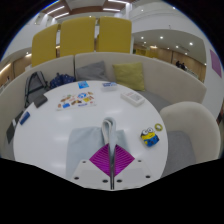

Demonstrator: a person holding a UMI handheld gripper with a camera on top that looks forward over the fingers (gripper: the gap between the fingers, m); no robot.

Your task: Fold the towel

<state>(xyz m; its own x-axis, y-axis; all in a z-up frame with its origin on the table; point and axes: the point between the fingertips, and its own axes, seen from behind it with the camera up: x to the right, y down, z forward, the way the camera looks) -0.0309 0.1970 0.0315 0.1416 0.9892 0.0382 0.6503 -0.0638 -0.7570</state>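
gripping: fingers (pixel 111 150) closed on towel (pixel 109 131), pads pinching its bunched edge
towel: raised off the worktop (pixel 60 125) between the fingers, apparently to carry a layer over for a fold
beside: small blue-yellow item (pixel 151 136) to the right
beyond: cards (pixel 75 99), yellow chairs (pixel 80 38)

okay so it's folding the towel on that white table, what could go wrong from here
The gripper appears shut on the towel, lifting a narrow pinch; thin fabric could slip out mid-fold. The small yellow and blue object sits just right of the fingers, so a sweeping fold might knock it across the white table.
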